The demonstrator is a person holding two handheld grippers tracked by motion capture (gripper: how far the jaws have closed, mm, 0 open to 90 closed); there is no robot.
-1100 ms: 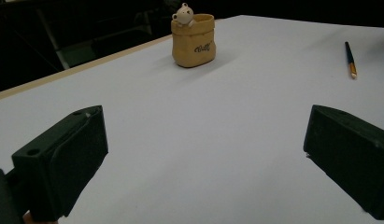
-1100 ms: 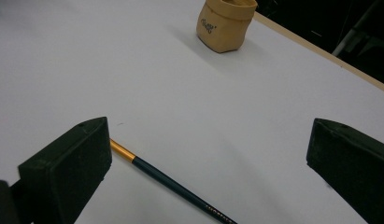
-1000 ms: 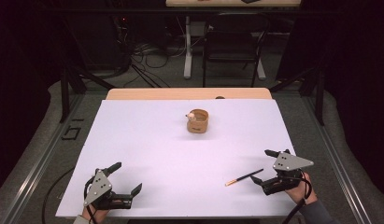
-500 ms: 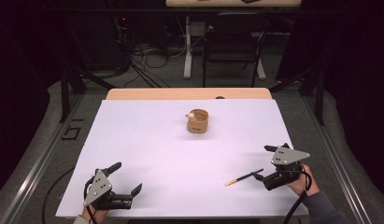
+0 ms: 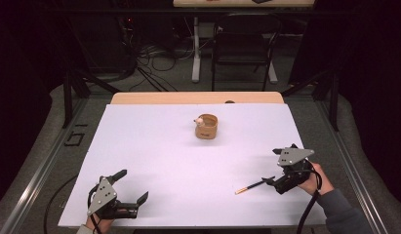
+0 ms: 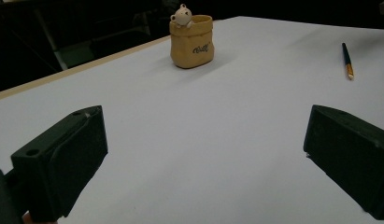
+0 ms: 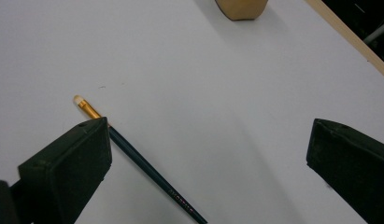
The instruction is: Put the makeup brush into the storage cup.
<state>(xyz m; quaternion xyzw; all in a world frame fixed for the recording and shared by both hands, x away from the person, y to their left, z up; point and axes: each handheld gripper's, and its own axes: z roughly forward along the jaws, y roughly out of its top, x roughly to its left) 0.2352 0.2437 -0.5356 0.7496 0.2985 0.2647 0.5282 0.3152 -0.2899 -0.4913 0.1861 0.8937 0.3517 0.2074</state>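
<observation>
A dark blue pencil (image 5: pixel 251 185) with a gold ferrule and a pale eraser lies flat on the white table at the front right. My right gripper (image 5: pixel 272 166) is open at the pencil's dark end. In the right gripper view the pencil (image 7: pixel 147 165) runs from under the left jaw toward the bottom middle, inside the open right gripper (image 7: pixel 208 172). A tan sack-shaped pot (image 5: pixel 206 126) with a small bear on its rim stands upright mid-table. My left gripper (image 5: pixel 132 185) is open and holds nothing at the front left, facing the pot (image 6: pixel 192 41).
The white sheet (image 5: pixel 154 146) covers the table, with a wooden strip (image 5: pixel 198 97) along the far edge. Beyond it are a dark chair (image 5: pixel 242 48), table legs and floor cables. A person's sleeve (image 5: pixel 342 214) comes in at the bottom right.
My right gripper has shifted slightly left, closer over the pencil's dark end. The left gripper, the pot and the pencil have not moved.
</observation>
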